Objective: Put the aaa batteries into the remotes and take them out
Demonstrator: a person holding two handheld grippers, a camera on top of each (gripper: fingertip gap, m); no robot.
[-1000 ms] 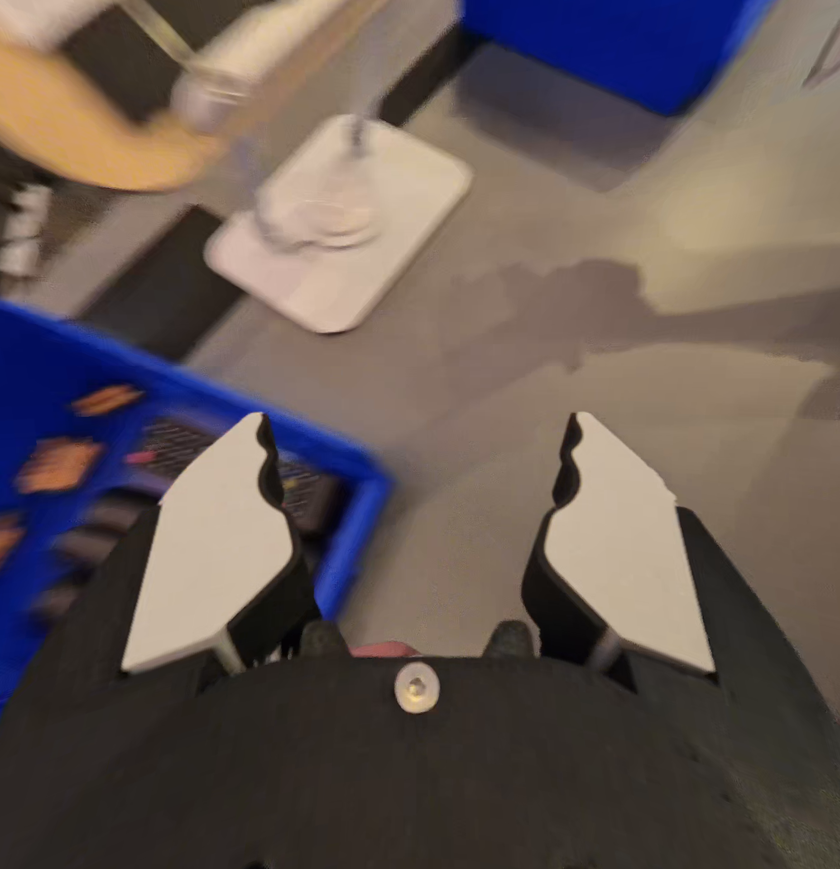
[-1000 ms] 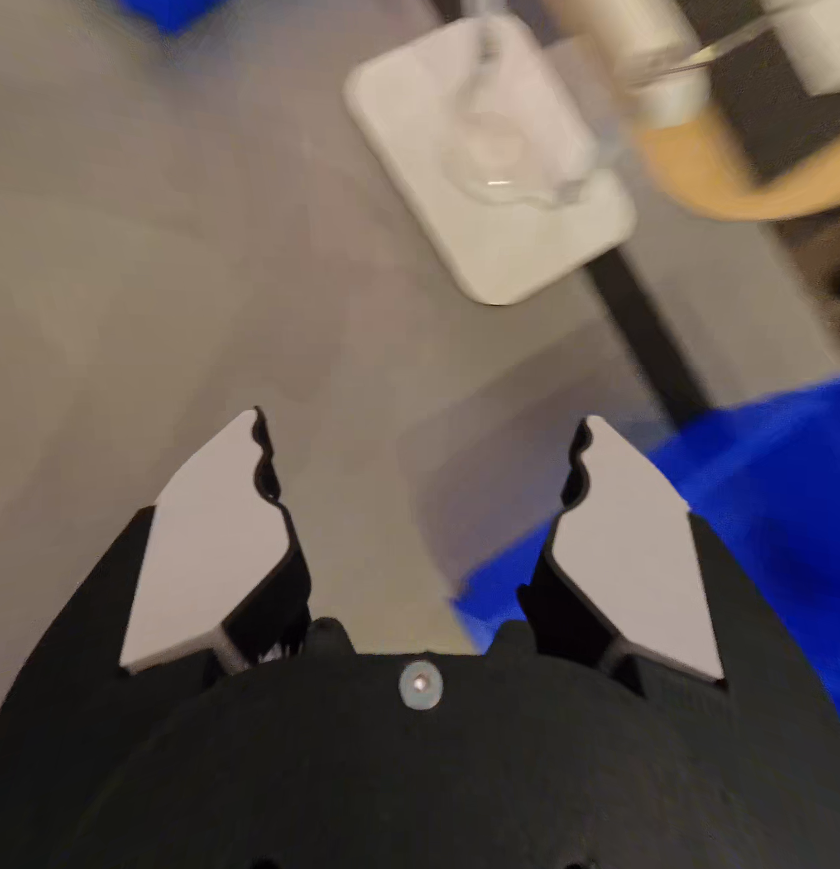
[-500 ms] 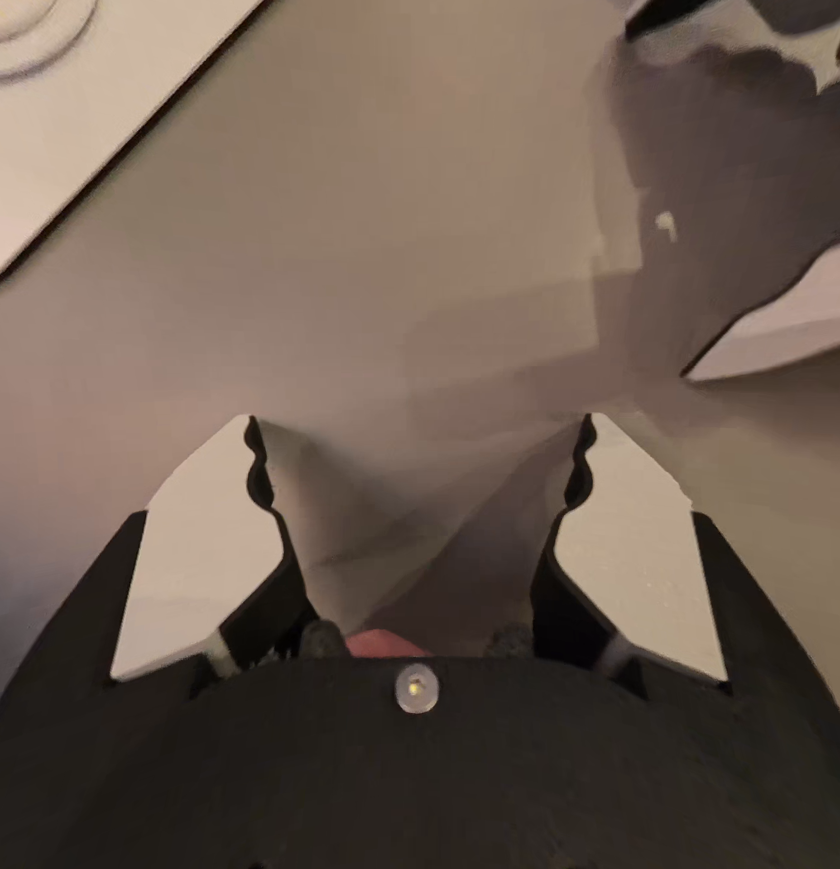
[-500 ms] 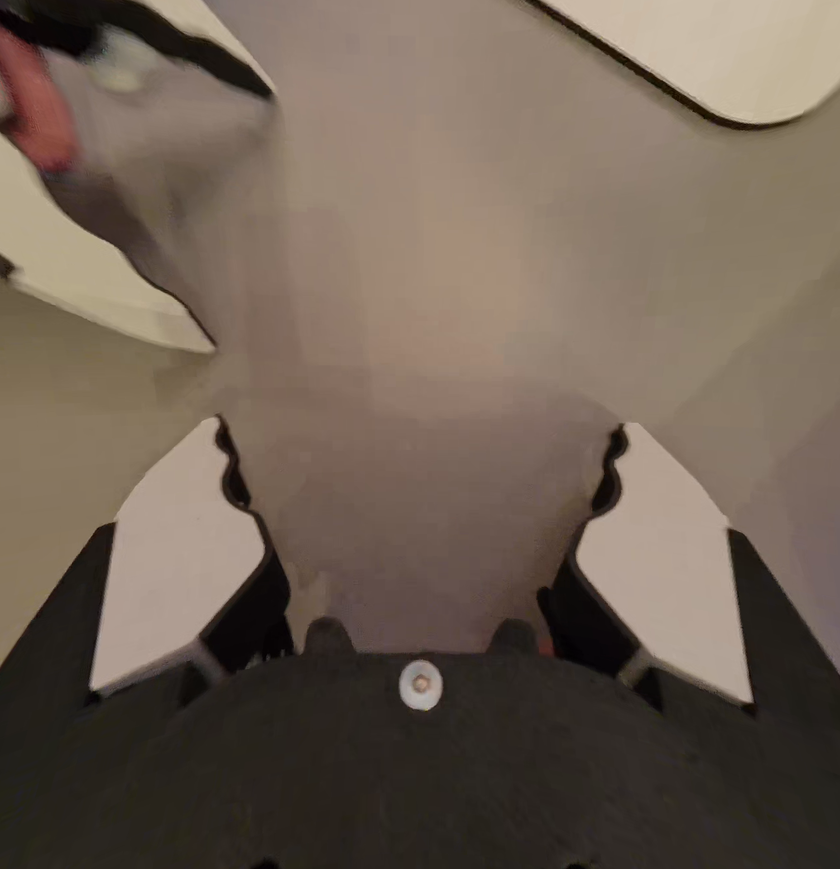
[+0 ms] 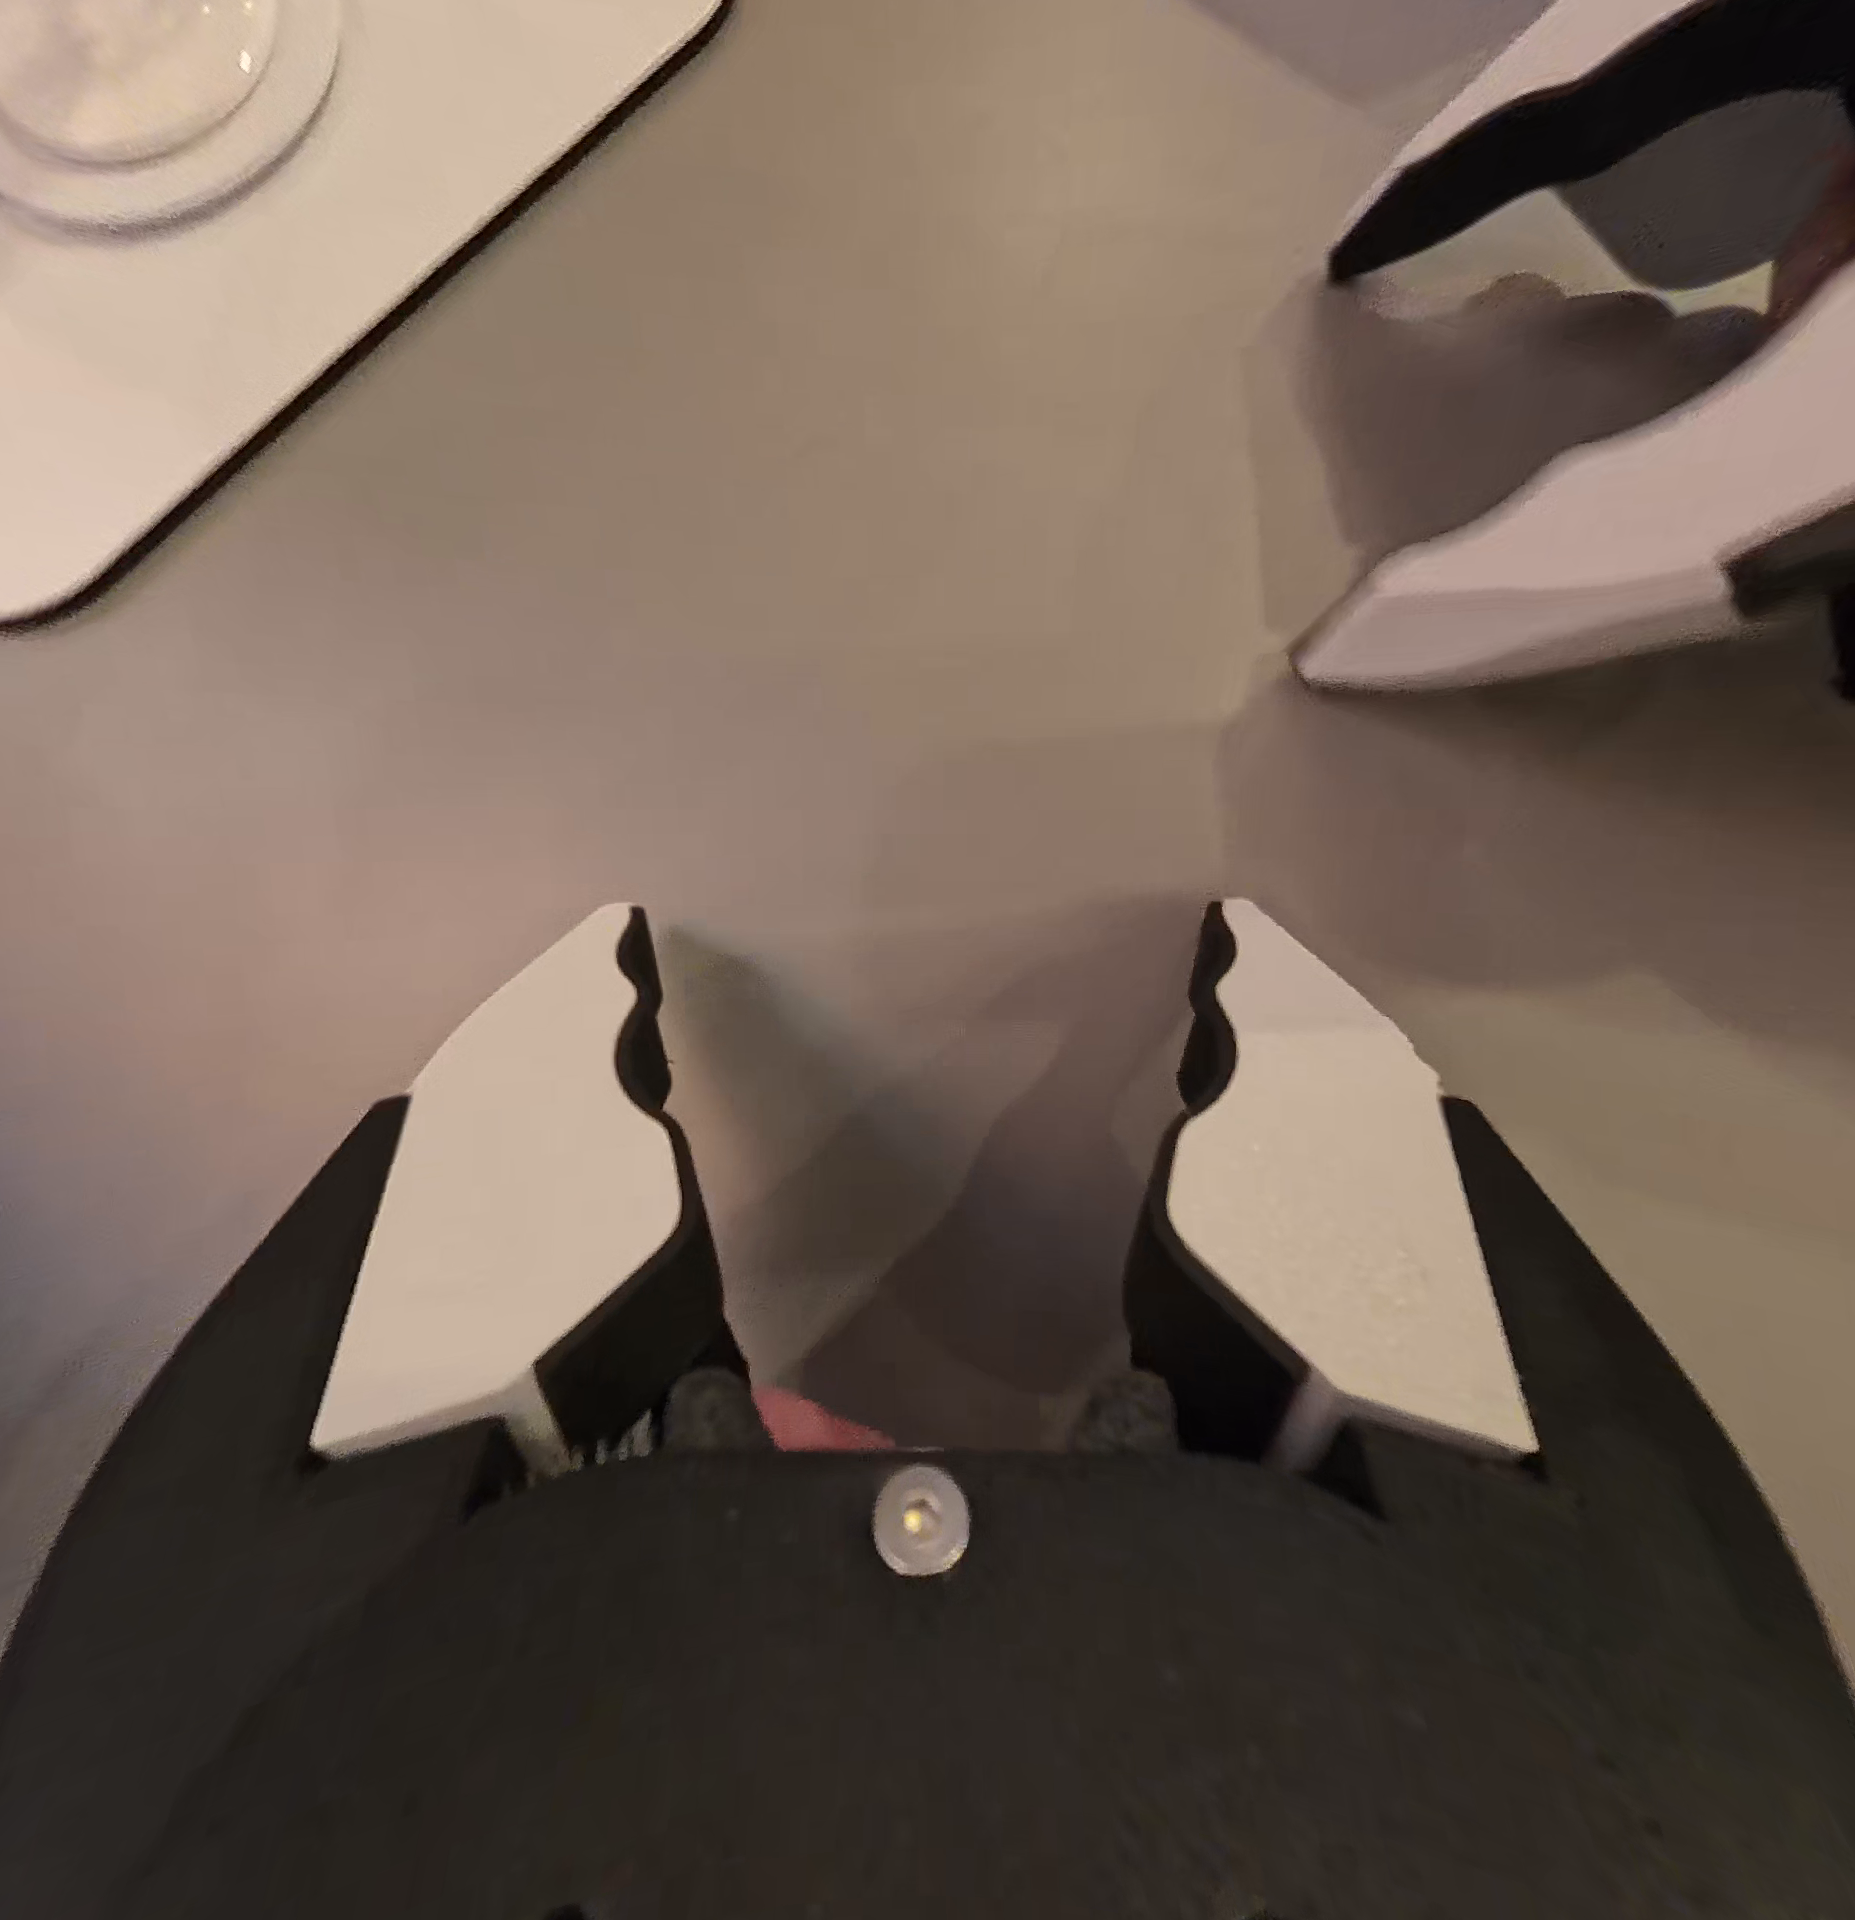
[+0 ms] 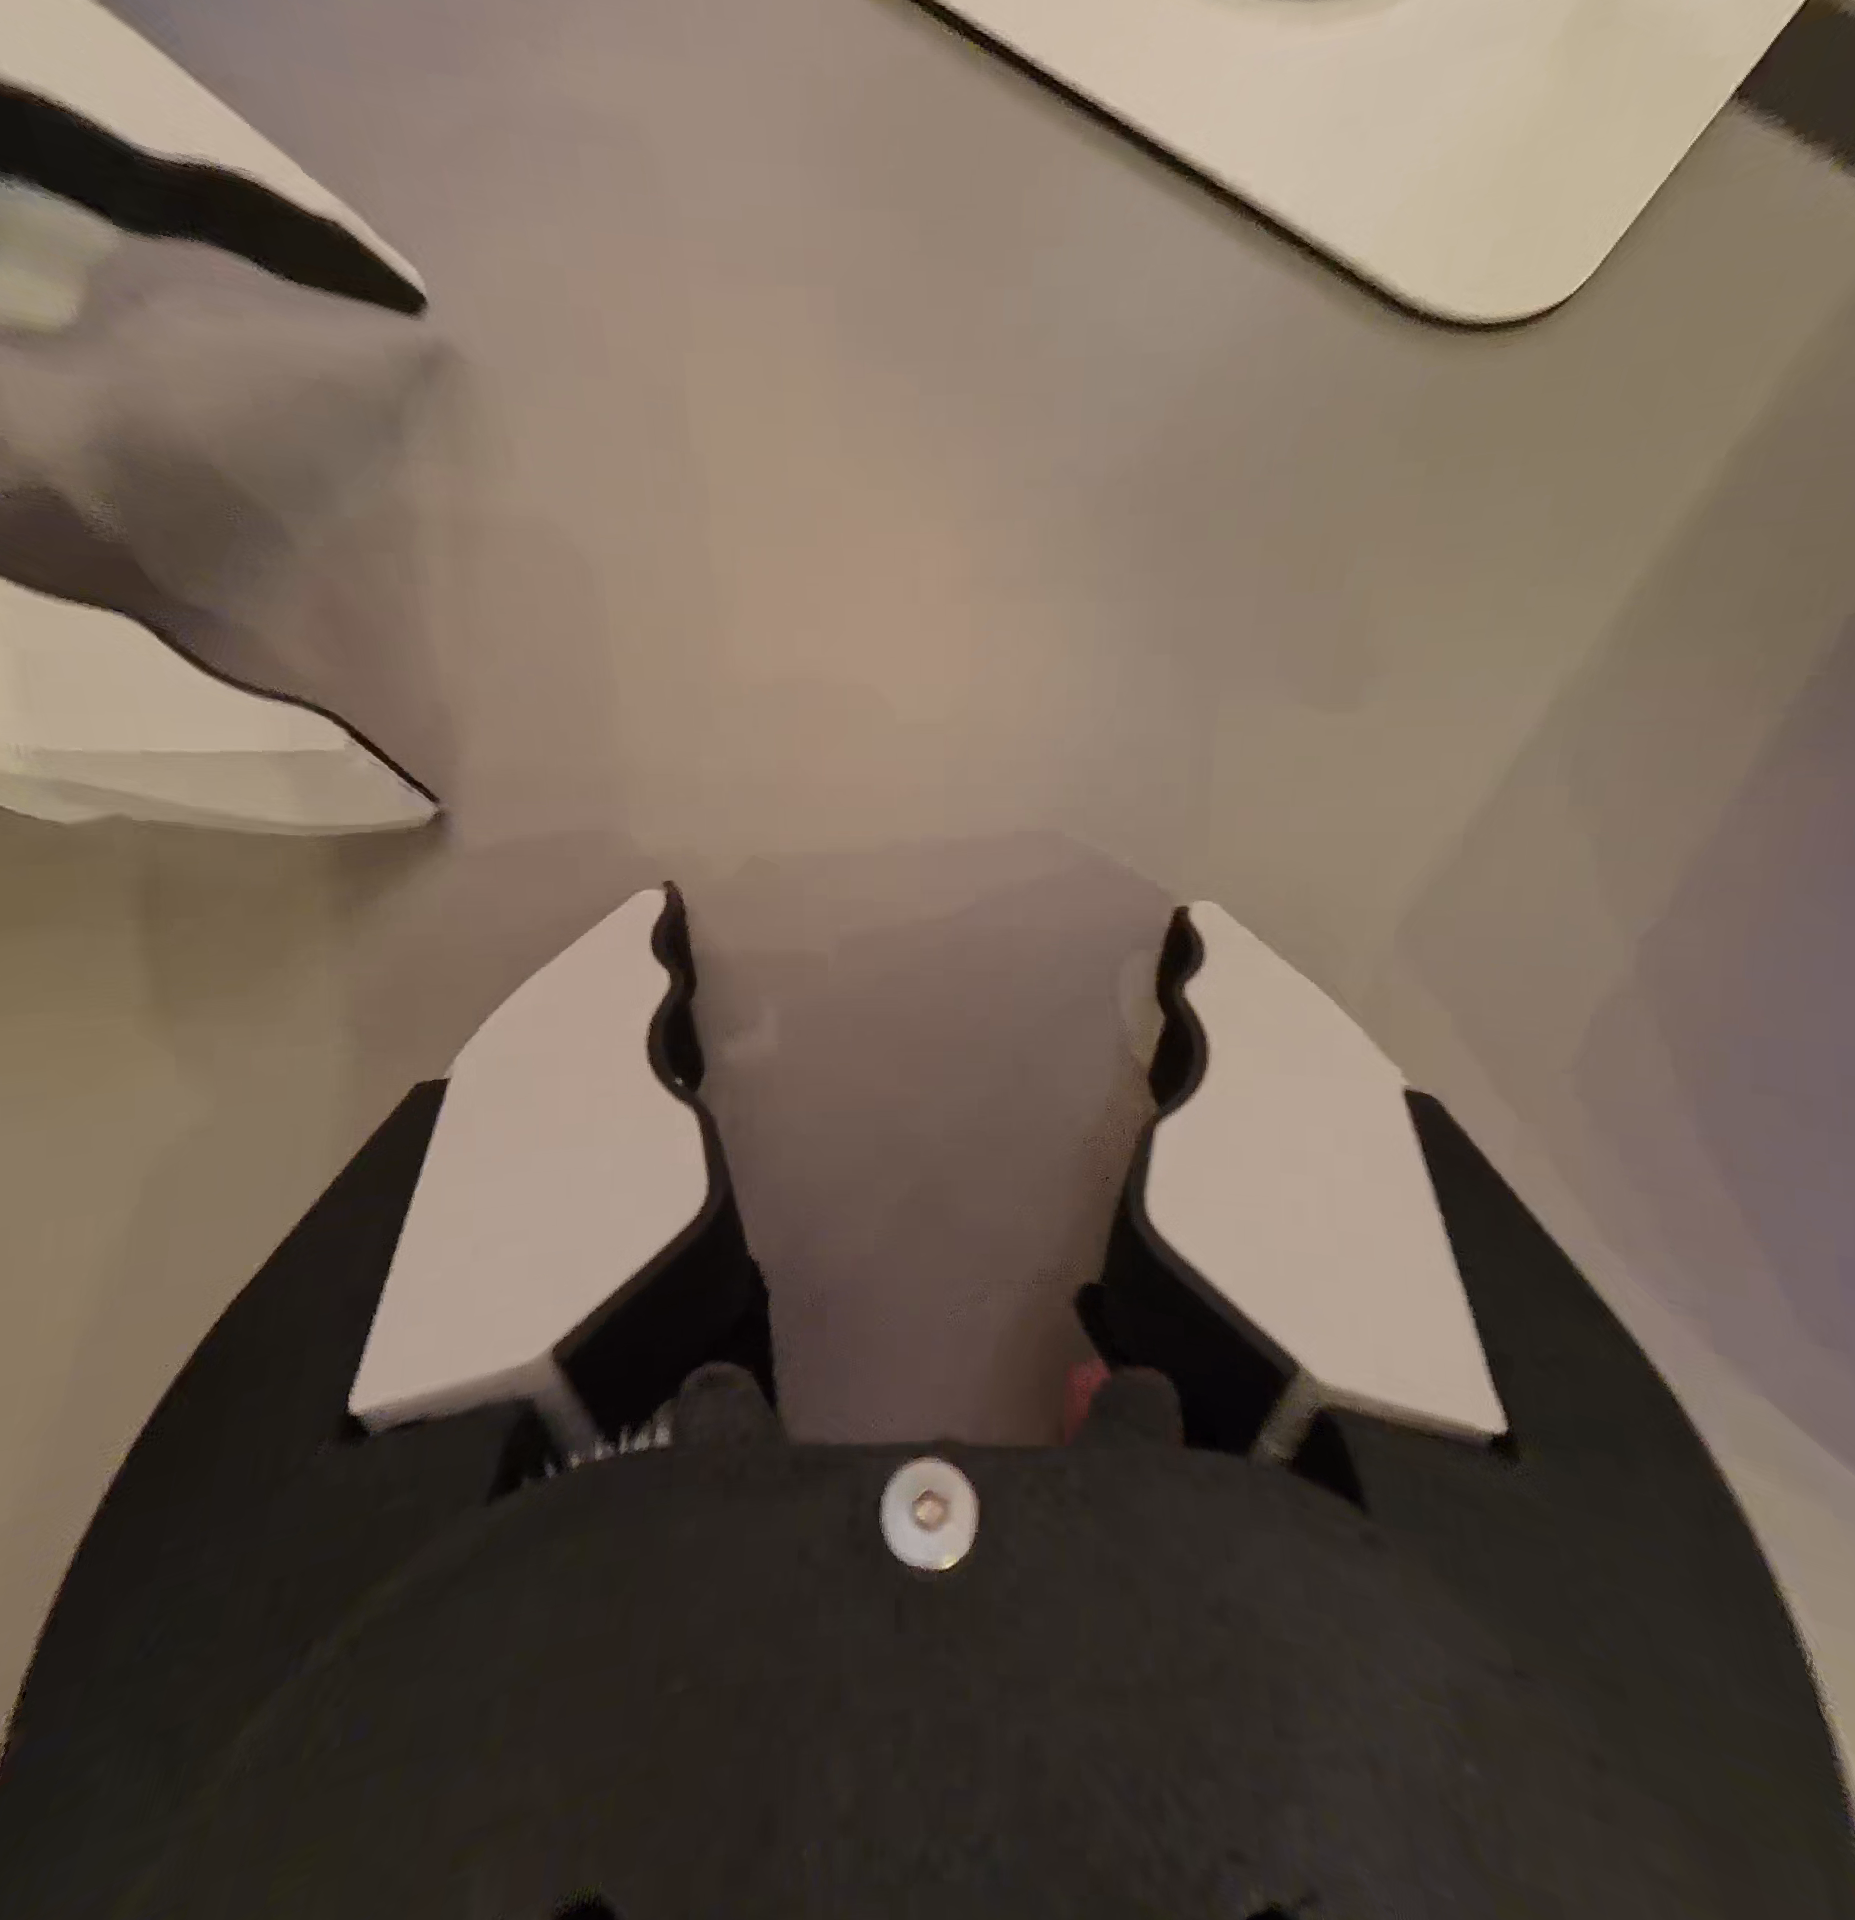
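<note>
Left gripper (image 5: 923, 997): being held low over the grey table (image 5: 902, 520), pointed forward along the surface; jaws spread apart, nothing between the white fingers (image 5: 549, 1174). In the right wrist view it is being seen at the left edge of the frame (image 6: 424, 551), likewise parted and empty.

Right gripper (image 6: 923, 987): being held in a matching pose, close above the table (image 6: 954, 520); jaws standing apart with only bare surface between them. In the left wrist view it is being seen at the upper right of the frame (image 5: 1318, 457), its tips angled inward toward the centre.

White base plate (image 5: 279, 291): lying at the upper left of the left wrist view, a clear round piece (image 5: 123, 73) resting on it; the same plate (image 6: 1422, 135) is being cut off by the upper right edge of the right wrist view.

Open room: bare tabletop is being left between the two grippers and the plate.

Batteries and remotes: not being shown in either view; their place cannot be told.
</note>
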